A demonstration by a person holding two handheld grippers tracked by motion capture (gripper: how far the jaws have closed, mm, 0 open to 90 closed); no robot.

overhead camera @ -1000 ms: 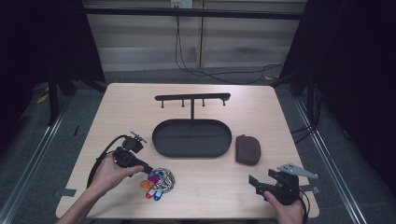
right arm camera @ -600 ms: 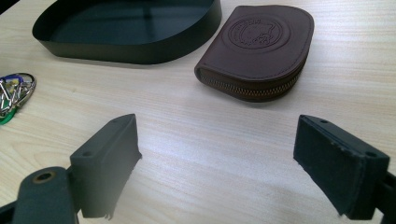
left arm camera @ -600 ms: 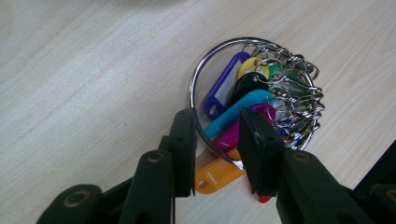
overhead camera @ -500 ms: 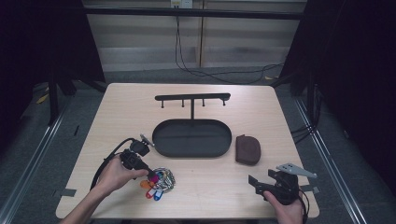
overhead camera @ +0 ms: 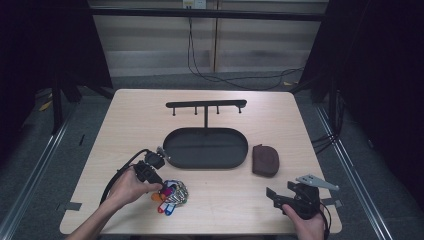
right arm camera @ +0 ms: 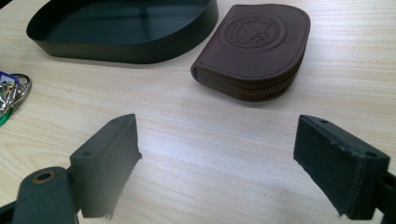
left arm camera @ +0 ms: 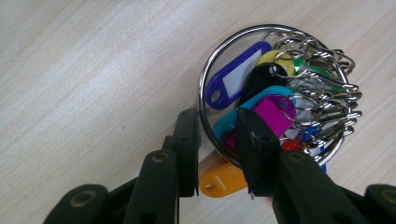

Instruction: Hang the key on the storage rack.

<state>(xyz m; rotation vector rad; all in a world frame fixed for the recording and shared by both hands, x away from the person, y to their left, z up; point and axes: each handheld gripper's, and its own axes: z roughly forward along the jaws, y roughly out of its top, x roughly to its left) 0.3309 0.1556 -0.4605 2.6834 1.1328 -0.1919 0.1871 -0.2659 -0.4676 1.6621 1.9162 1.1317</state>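
Down on the tabletop [overhead camera: 125, 125], the key ring [left arm camera: 280, 93] lies with its steel hoop passing between the left gripper's [left arm camera: 217, 140] jaws — narrowly apart, not visibly pinching it. Meanwhile the right gripper's [right arm camera: 217, 154] jaws stand wide apart, holding nothing.

You have a black oval tray [overhead camera: 206, 161] mid-table, a black hook rack [overhead camera: 206, 104] standing just behind it, and a brown zipped pouch [overhead camera: 265, 160] lying just right of the tray.
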